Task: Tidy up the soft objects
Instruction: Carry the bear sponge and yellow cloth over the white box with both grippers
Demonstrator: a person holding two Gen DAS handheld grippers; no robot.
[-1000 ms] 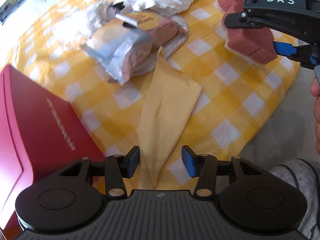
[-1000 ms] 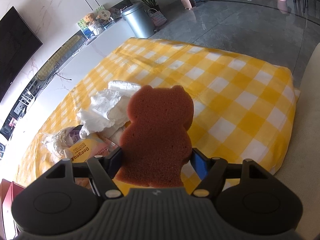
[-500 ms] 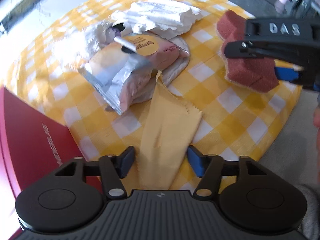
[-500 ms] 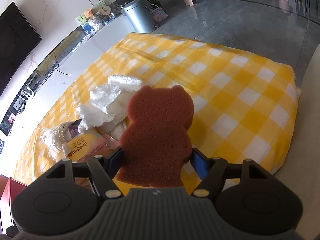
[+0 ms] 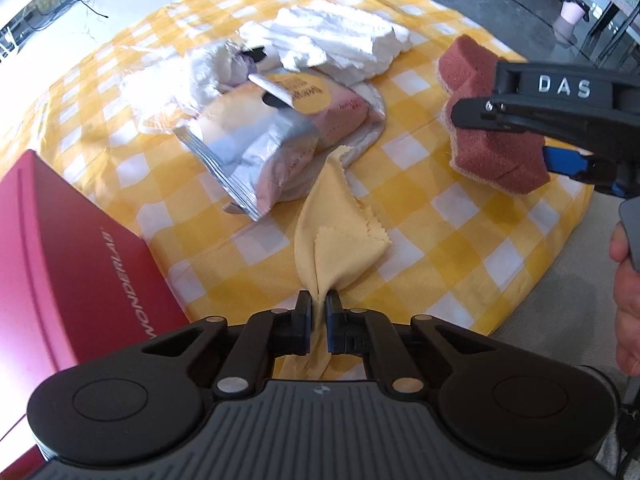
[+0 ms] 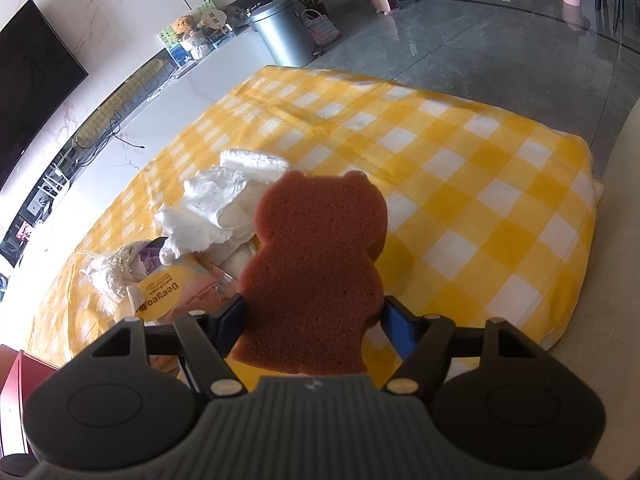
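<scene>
Two hand-held grippers: both holding items.
Left hand-held gripper (image 5: 319, 312): pinching the yellow cloth (image 5: 336, 236).
Right hand-held gripper (image 6: 312, 320): gripping the bear-shaped sponge (image 6: 316, 264) above the checkered cloth (image 6: 460, 184).
Progress: tissues (image 5: 328, 40), wipes packet (image 5: 272, 136) awaiting sorting.

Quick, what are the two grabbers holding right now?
Left gripper: shut, pinching the yellow cloth.
Right gripper: shut on the brown bear sponge, held above the checkered cloth.

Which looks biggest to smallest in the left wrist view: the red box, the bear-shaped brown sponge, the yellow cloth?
1. Red box, though it is nearest the camera.
2 and 3. Yellow cloth and bear-shaped brown sponge look alike; no ranking.
</scene>
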